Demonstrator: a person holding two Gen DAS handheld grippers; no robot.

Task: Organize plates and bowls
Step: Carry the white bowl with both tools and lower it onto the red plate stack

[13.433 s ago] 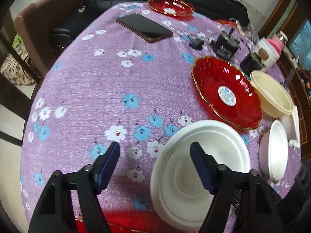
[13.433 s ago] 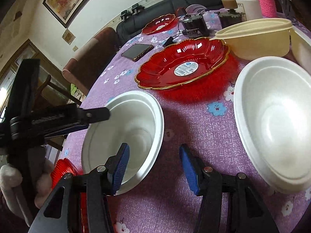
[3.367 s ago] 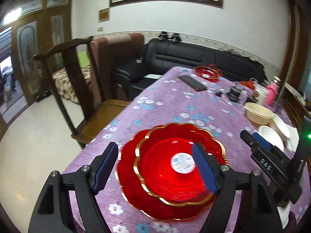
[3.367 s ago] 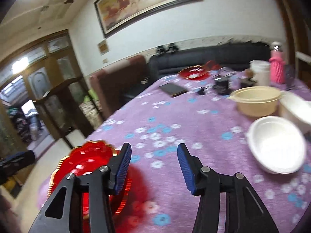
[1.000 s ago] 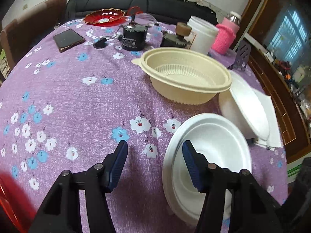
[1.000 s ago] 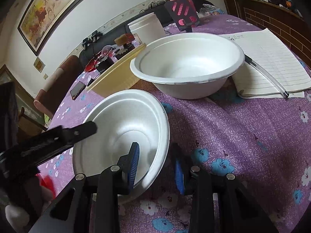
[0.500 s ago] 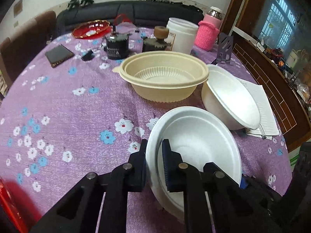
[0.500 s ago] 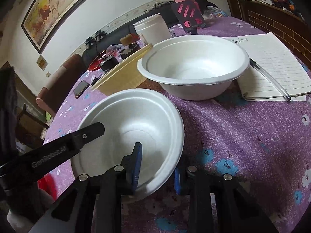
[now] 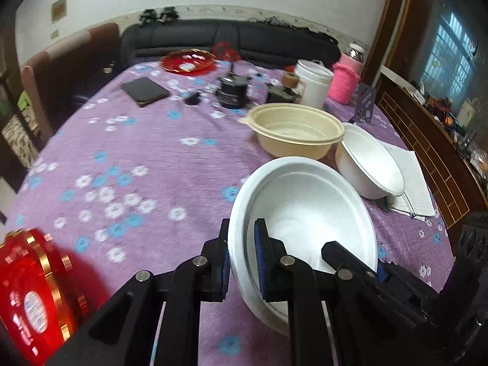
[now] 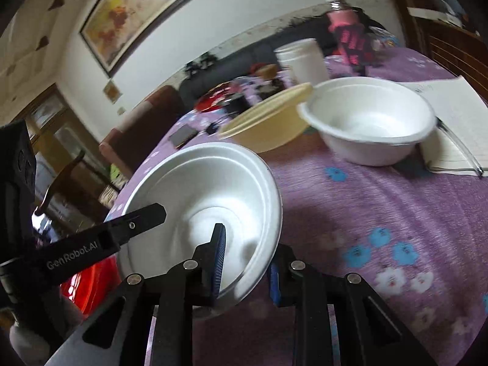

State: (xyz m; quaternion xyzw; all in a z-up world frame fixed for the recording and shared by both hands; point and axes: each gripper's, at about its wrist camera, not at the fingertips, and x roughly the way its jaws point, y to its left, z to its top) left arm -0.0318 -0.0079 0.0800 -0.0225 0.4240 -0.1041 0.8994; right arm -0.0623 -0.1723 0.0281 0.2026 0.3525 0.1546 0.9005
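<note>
I've got both grippers, left gripper [image 9: 241,260] and right gripper [image 10: 245,267], clamped on opposite rim edges of the white foam bowl [image 9: 308,213], right jaws just finished closing.

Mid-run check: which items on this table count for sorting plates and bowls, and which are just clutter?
Job: held white bowl, second white bowl, beige bowl, near red plates, far red plate.
Clutter: phone, white tub, pink bottle, notebook.

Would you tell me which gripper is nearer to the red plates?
Left. The left gripper clamps the white bowl on the side toward the red plates; the right gripper clamps its opposite side, farther away.
</note>
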